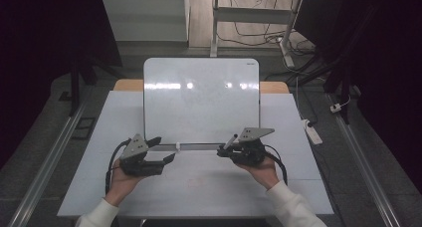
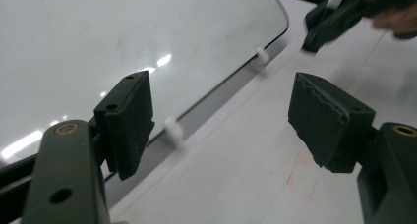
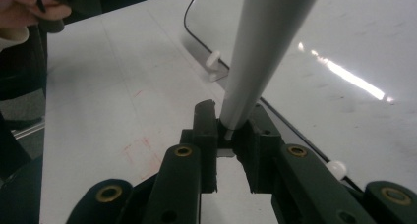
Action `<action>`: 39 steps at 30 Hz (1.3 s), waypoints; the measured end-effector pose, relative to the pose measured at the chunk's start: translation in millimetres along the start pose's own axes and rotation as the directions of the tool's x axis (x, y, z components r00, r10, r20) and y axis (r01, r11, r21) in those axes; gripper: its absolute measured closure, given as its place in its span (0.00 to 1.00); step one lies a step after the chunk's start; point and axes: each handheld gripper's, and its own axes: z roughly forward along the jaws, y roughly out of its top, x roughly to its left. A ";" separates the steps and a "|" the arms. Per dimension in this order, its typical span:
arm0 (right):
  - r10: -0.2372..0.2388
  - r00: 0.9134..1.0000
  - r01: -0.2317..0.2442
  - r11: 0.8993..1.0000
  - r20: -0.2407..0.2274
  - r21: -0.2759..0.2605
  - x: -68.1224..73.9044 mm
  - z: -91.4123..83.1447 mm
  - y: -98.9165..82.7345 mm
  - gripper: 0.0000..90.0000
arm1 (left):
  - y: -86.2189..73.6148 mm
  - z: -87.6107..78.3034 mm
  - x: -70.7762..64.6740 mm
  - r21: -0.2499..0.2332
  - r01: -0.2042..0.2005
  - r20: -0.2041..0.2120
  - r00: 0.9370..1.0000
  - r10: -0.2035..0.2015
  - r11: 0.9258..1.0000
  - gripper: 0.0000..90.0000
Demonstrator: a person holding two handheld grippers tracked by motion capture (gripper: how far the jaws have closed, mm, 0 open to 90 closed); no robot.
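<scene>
- The whiteboard [image 1: 201, 100] is propped near the middle of the table, tilted back, its lower edge seated on a narrow ledge with small white pegs [image 2: 173, 131]; its face reads as clean apart from faint smears and light glare.
- A grey marker [image 3: 263, 52] is clamped between the jaws of the right gripper [image 1: 225, 150], held by its lower end so that the barrel rises up and away toward the board's lower right part.
- The left gripper [image 1: 166, 150] is held with its jaws spread wide and nothing between them, just in front of the board's lower left edge; its pads [image 2: 129, 121] are apart from the board.
- For the step judged to be in hand, bringing the marker to the board, the barrel is best kept firmly pinched and the approach made slowly, since a tilted board may slide or tip if pressed hard.
- The free left gripper could well be used to steady the board's lower edge, with the pegs avoided.
- The white tabletop [image 1: 209, 187] is bare in front of the board, save for faint red marks [image 3: 140, 153].
- Around the table, a dark room is seen, with grey floor, metal rails at both sides, a power strip [image 1: 313, 132] to the right and cables under a desk behind.
</scene>
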 end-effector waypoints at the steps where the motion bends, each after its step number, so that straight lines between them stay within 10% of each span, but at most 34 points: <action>1: -0.001 1.000 0.001 1.000 -0.006 0.004 0.6 1.6 -0.5 0.85 | 3.3 2.7 -1.4 -0.003 -0.005 0.004 1.000 0.005 1.000 0.29; 14: 0.003 0.998 -0.001 0.999 -0.061 0.043 5.8 16.6 -2.0 0.85 | 45.3 44.1 -17.5 -0.027 -0.062 0.150 0.987 0.065 0.998 0.31; 31: -0.005 0.991 0.023 0.991 -0.136 0.132 5.5 25.1 -0.3 0.85 | 71.3 97.1 -40.9 -0.037 -0.126 0.383 0.914 0.131 0.991 0.59; 39: -0.012 0.986 0.046 0.979 -0.168 0.199 2.9 23.9 0.2 0.85 | 70.7 98.7 -40.2 -0.017 -0.131 0.412 0.903 0.126 0.991 0.89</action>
